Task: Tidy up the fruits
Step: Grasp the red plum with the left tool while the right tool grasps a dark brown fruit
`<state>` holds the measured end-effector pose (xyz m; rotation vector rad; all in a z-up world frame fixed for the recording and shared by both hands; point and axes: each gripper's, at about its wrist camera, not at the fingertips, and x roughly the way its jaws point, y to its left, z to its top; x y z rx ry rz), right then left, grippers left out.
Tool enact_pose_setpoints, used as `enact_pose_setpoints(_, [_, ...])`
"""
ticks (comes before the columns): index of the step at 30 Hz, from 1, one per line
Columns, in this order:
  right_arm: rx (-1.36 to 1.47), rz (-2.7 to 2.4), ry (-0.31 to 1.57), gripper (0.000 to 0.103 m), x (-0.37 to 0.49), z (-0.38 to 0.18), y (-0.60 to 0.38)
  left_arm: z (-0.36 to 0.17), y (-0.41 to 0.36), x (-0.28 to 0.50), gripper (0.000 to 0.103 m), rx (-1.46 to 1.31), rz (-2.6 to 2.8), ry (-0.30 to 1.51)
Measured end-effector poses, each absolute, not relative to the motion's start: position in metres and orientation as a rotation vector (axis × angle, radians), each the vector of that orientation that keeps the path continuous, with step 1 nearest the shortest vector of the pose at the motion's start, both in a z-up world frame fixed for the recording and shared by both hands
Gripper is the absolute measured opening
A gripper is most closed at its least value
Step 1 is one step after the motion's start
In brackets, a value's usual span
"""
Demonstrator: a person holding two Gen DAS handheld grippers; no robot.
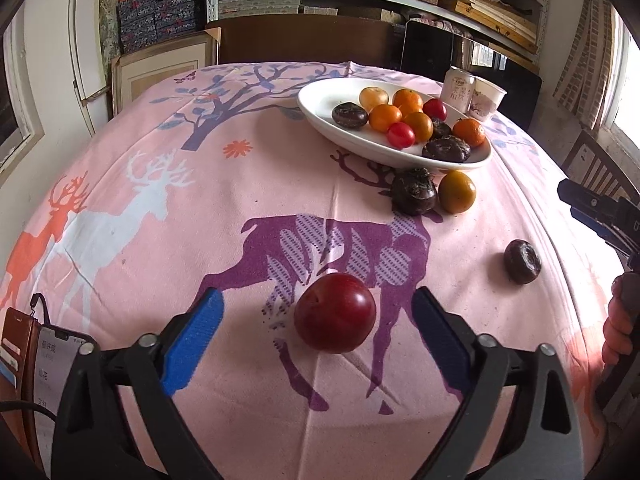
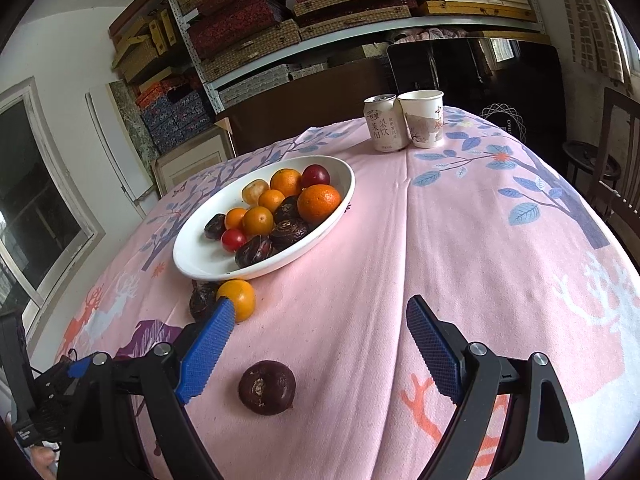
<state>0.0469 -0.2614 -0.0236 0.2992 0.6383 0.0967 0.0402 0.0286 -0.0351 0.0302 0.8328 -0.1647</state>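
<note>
Left gripper (image 1: 316,312) stands released, jaws astride but clear of the red plum (image 1: 335,312), which lies on the cloth well short of the white dish (image 1: 320,120), being round with no long axis, while the right gripper (image 2: 320,324), likewise released, faces a dark fruit (image 2: 267,387).

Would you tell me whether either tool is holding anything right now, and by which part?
Nothing is held: the left tool straddles the red plum without touching, and the right tool is open.
</note>
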Motion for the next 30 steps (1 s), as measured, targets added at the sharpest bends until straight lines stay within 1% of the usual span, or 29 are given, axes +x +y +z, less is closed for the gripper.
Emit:
enact_pose_setpoints(1, [0.288,0.101,0.642,0.088,0.045,-0.024,-0.259,-0.036,0.027,0.040,0.073,0.038,-0.171,0.837])
enact_pose_setpoints(2, [0.275,0.105,0.644,0.088,0.044,-0.024,-0.256,-0.037,0.026,0.040,0.071,0.043,-0.176,0.844])
enact_pose_setpoints(10, [0.227,0.108,0.643,0.088,0.042,-0.023,-0.247,-0.042,0.033,0.042,0.070,-0.009,-0.223,0.893])
enact_pose_setpoints(11, [0.226,0.111,0.645,0.088,0.042,-0.024,-0.246,-0.045,0.033,0.045,0.063,-0.022,-0.235,0.911])
enact_pose_setpoints(12, [0.224,0.115,0.648,0.088,0.042,-0.024,-0.245,-0.047,0.034,0.047,0.059,-0.028,-0.237,0.925])
enact_pose_setpoints(13, [0.219,0.119,0.651,0.088,0.042,-0.024,-0.244,-0.047,0.034,0.046,0.058,-0.031,-0.234,0.919])
enact_pose_setpoints(14, [0.212,0.123,0.654,0.088,0.041,-0.025,-0.242,-0.046,0.034,0.045,0.052,-0.033,-0.243,0.914])
enact_pose_setpoints(17, [0.202,0.151,0.672,0.088,0.039,-0.027,-0.239,-0.045,0.032,0.044,0.041,-0.032,-0.258,0.914])
enact_pose_setpoints(27, [0.127,0.223,0.742,0.088,0.031,-0.034,-0.219,-0.043,0.035,0.044,0.040,-0.044,-0.240,0.891])
enact_pose_setpoints(30, [0.081,0.239,0.775,0.084,0.028,-0.039,-0.209,-0.043,0.035,0.044,0.040,-0.045,-0.242,0.892])
